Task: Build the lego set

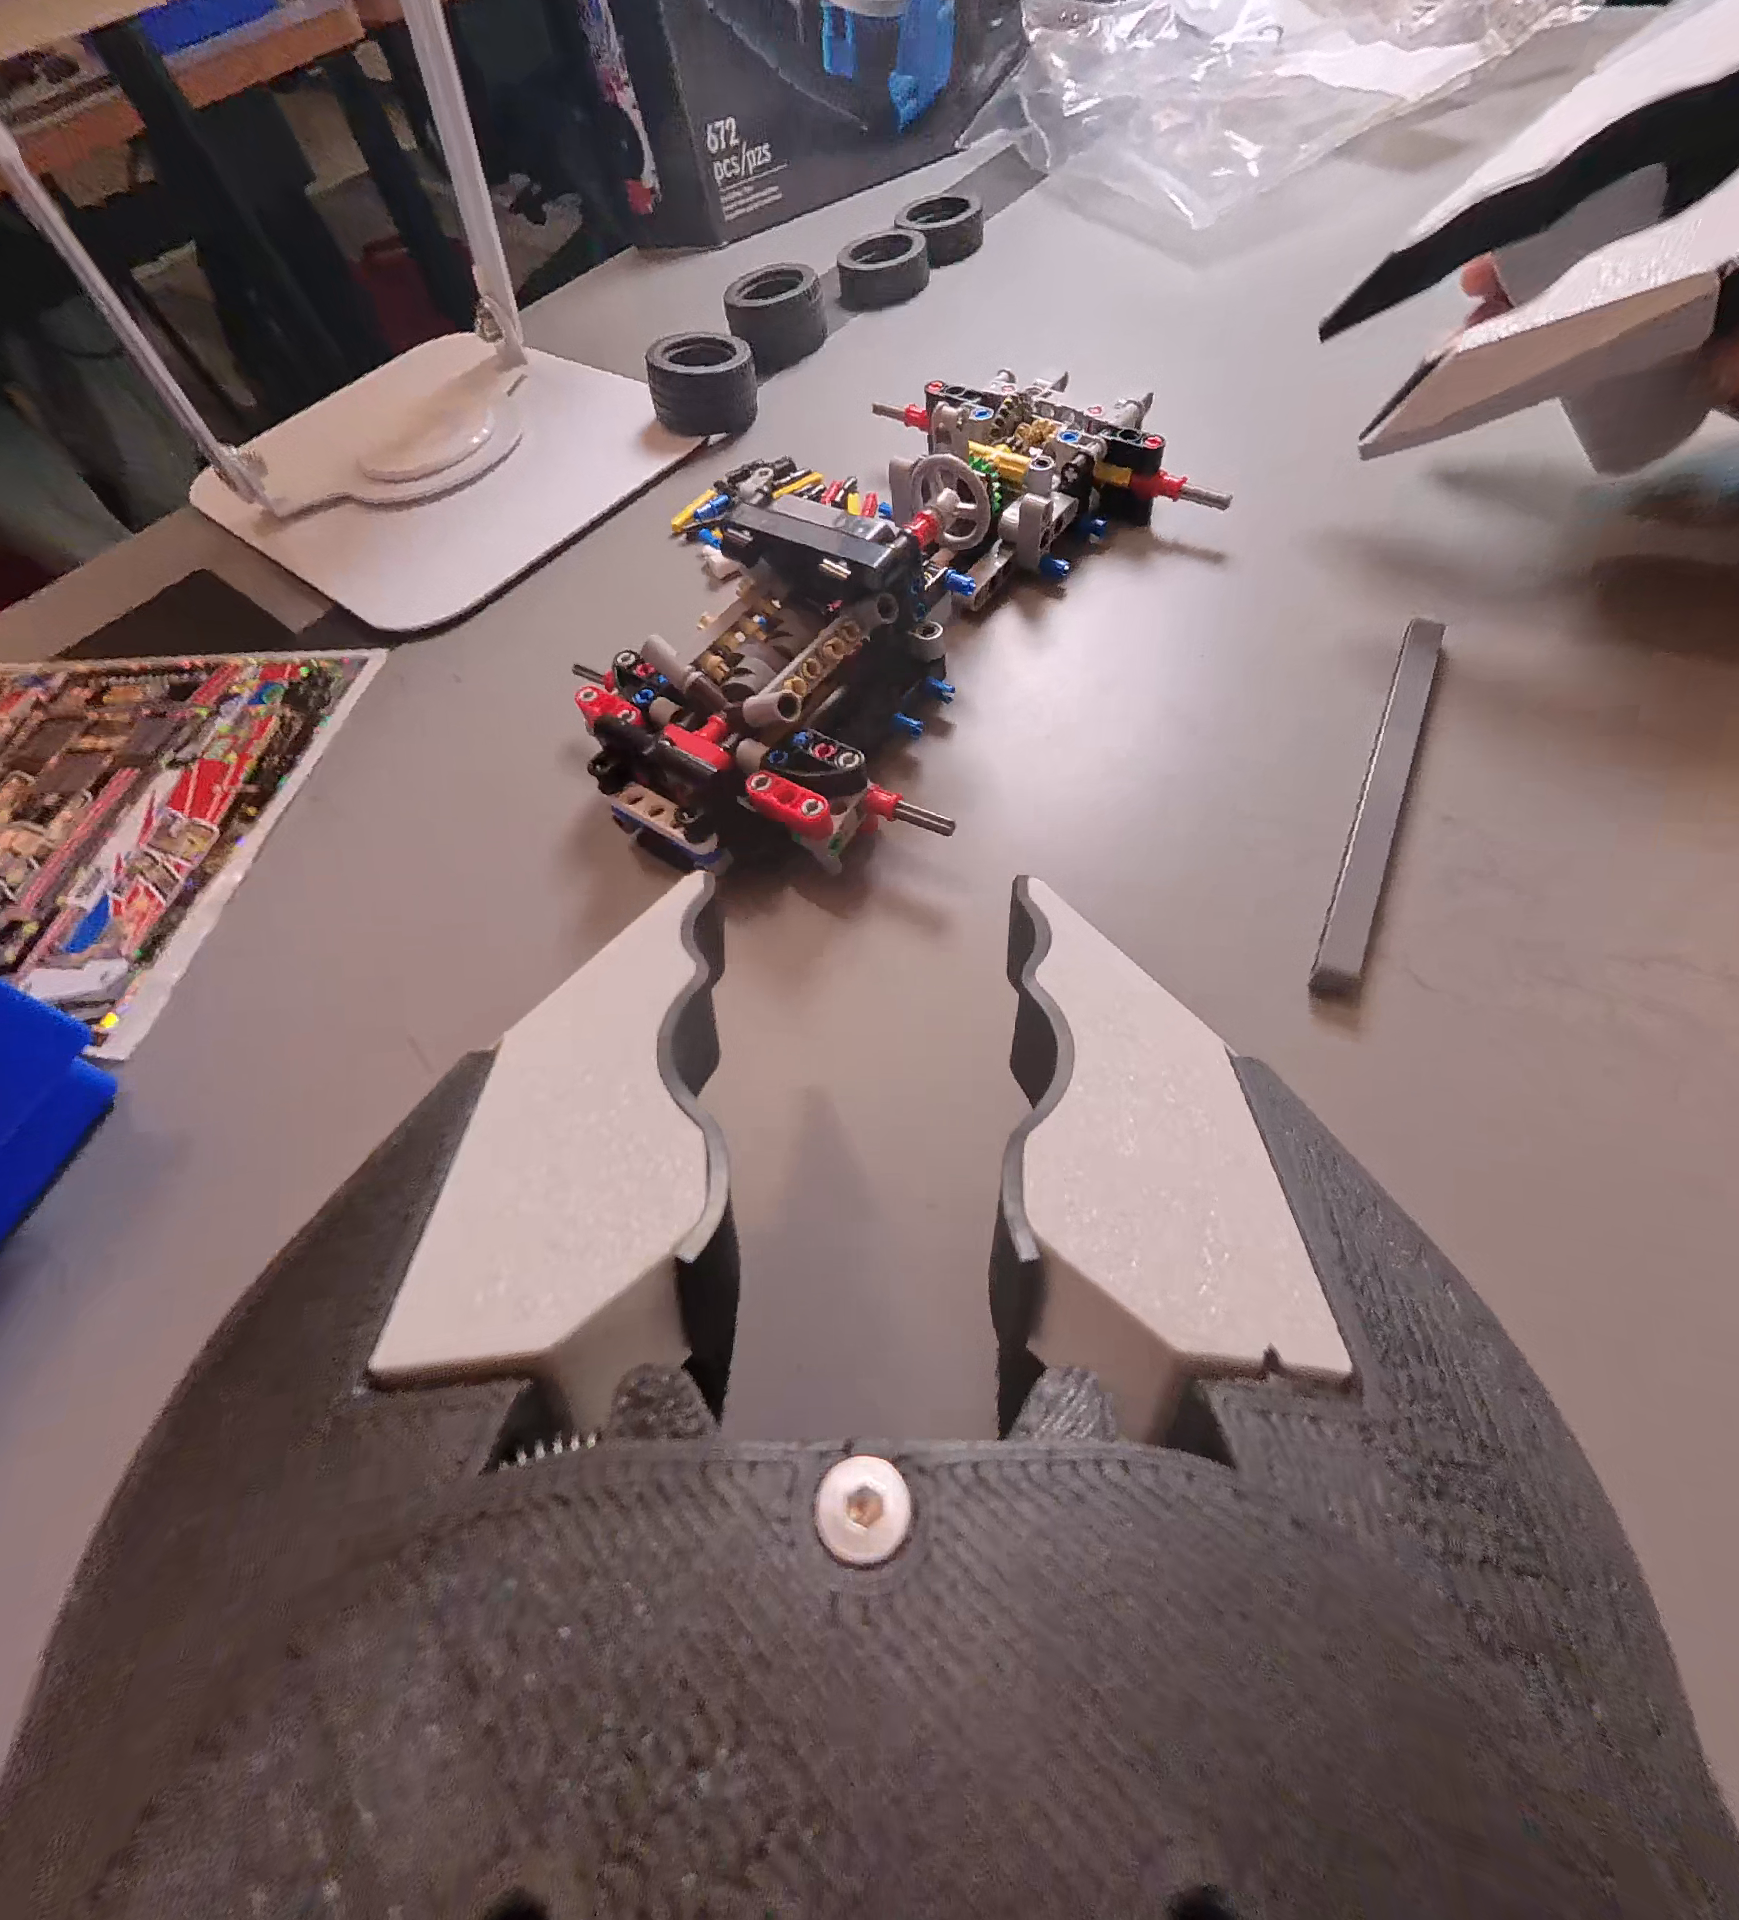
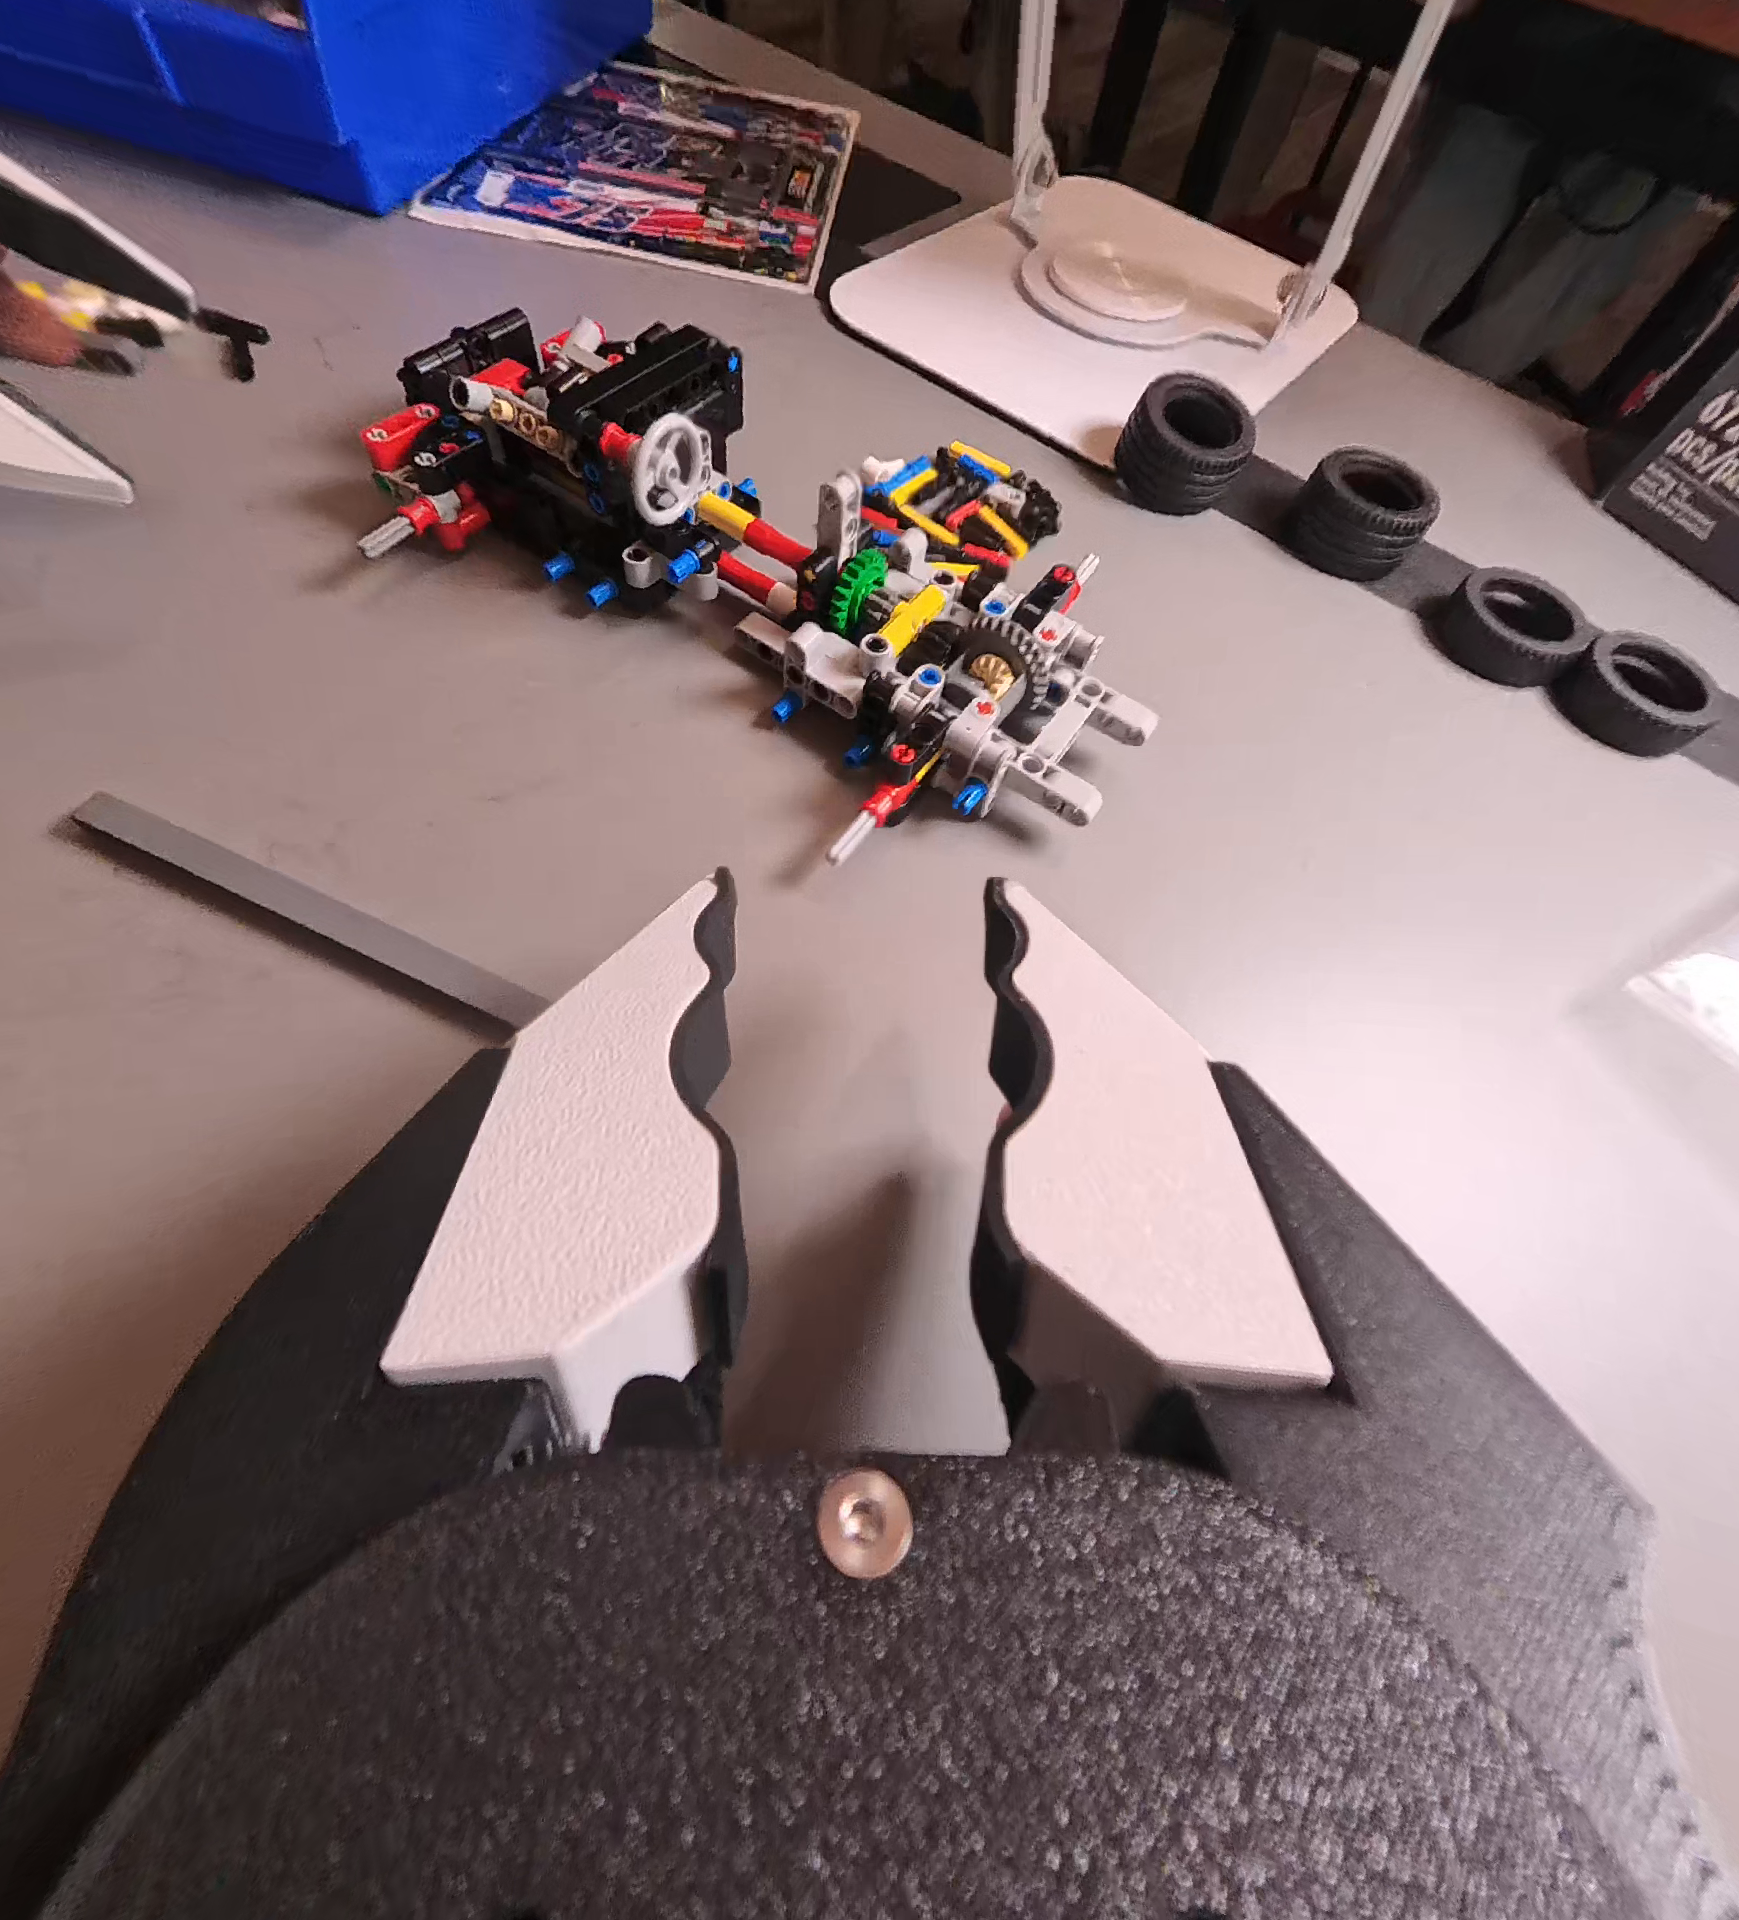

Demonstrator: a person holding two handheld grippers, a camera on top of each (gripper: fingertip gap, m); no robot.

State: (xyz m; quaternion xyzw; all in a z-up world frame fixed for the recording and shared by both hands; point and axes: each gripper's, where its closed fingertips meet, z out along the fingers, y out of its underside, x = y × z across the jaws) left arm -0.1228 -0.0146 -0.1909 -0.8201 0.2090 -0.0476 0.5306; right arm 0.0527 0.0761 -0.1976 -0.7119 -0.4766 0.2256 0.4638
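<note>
Grey table (image 1: pixel 1156 1039) up front. White lamp stand (image 2: pixel 1104 301) near its edge. Dark shelves (image 1: pixel 252 187) behind.

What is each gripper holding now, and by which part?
Nothing is held. The left gripper and the right gripper are both open with only bare table between the fingers. The lego chassis lies untouched ahead.

Both wrist cameras hover low over the table (image 1: pixel 1156 727), facing the chassis (image 1: pixel 844 623) from opposite ends.
</note>
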